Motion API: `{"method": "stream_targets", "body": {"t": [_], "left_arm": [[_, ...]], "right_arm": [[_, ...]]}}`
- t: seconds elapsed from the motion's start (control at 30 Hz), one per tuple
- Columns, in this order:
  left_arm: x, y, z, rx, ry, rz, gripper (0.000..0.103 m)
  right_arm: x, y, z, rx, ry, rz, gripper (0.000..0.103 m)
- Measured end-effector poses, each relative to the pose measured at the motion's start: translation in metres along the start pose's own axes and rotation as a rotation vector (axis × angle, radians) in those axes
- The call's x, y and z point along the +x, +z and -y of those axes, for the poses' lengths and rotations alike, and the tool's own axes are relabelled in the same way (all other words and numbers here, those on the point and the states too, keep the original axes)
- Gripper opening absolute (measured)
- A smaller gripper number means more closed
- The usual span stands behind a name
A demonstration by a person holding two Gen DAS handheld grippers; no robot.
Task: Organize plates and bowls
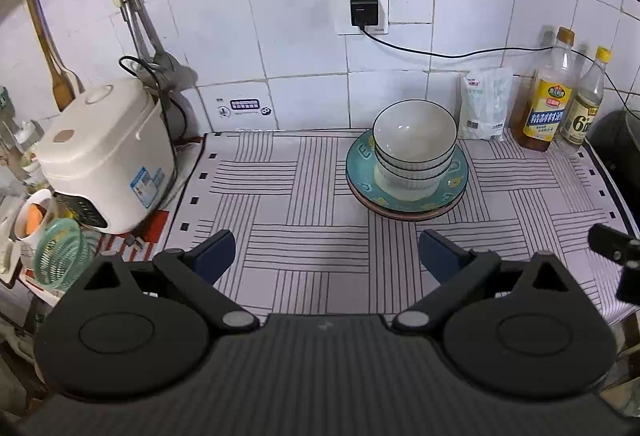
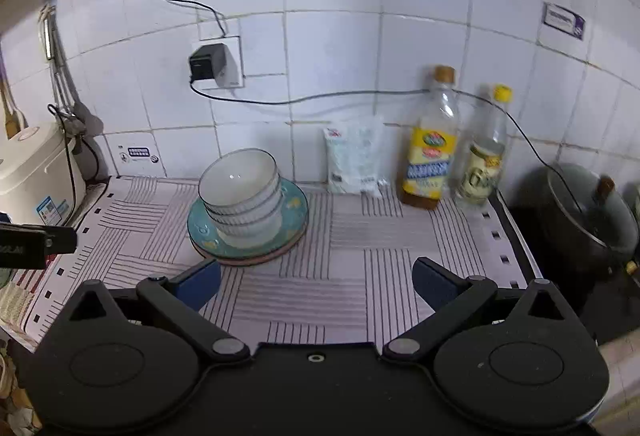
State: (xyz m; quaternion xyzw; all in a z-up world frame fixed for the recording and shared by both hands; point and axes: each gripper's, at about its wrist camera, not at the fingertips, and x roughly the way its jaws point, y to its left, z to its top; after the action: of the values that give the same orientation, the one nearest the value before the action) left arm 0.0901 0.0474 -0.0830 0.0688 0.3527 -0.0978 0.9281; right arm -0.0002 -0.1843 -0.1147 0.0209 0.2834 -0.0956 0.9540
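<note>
Counter mat (image 1: 304, 204), striped, w/ dark dotted border; tiled wall behind, rice cooker (image 1: 104, 156) at left edge, dark pot (image 2: 588, 212) at right edge. Bare mat lies between both grippers and the stack, and to either side of it. Along the back, right of the stack: white bag (image 1: 484, 106), then two bottles (image 1: 546, 96) side by side.

Stack: three white ribbed bowls (image 1: 414, 148) w/ dark rims, nested upright, resting on a teal plate (image 1: 362, 160) — a pinkish plate (image 1: 400, 214) shows under it. Stack sits toward the mat's back, near the bag, not touching it.

Left gripper (image 1: 326, 256): blue-padded fingers spread wide, nothing between them, short of the stack. Right gripper (image 2: 316, 282): likewise spread wide, empty; its left finger (image 2: 198, 282) appears just in front of the plates' near rim — contact can't be told.
</note>
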Motion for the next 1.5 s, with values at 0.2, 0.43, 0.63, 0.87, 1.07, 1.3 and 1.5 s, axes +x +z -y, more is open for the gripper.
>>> {"method": "stream_targets", "body": {"t": [0.2,0.43,0.63,0.87,1.07,1.3,1.5], "left_arm": [[-0.015,-0.011,0.000,0.022,0.004,-0.008,0.099],[-0.033,-0.026,0.006,0.061,-0.002,-0.035,0.099],[-0.039,-0.034,0.010,0.049,-0.007,-0.055,0.099],[-0.049,-0.037,0.013,0.035,-0.015,-0.051,0.099],[-0.059,-0.039,0.012,0.027,-0.032,-0.026,0.099],[-0.059,-0.045,0.008,0.010,-0.053,-0.022,0.099],[-0.059,-0.050,0.007,-0.002,-0.041,0.011,0.099]], "right_arm": [[-0.020,-0.009,0.005,0.006,-0.028,-0.016,0.103],[-0.036,-0.018,0.006,-0.007,-0.035,-0.067,0.103],[-0.051,-0.025,0.006,-0.002,-0.060,-0.072,0.103],[-0.061,-0.029,0.004,-0.014,-0.070,-0.059,0.103],[-0.071,-0.031,0.005,0.012,-0.066,0.015,0.103],[-0.081,-0.037,0.008,0.027,-0.085,0.075,0.103],[-0.079,-0.043,0.008,-0.003,-0.089,0.058,0.103]]}}
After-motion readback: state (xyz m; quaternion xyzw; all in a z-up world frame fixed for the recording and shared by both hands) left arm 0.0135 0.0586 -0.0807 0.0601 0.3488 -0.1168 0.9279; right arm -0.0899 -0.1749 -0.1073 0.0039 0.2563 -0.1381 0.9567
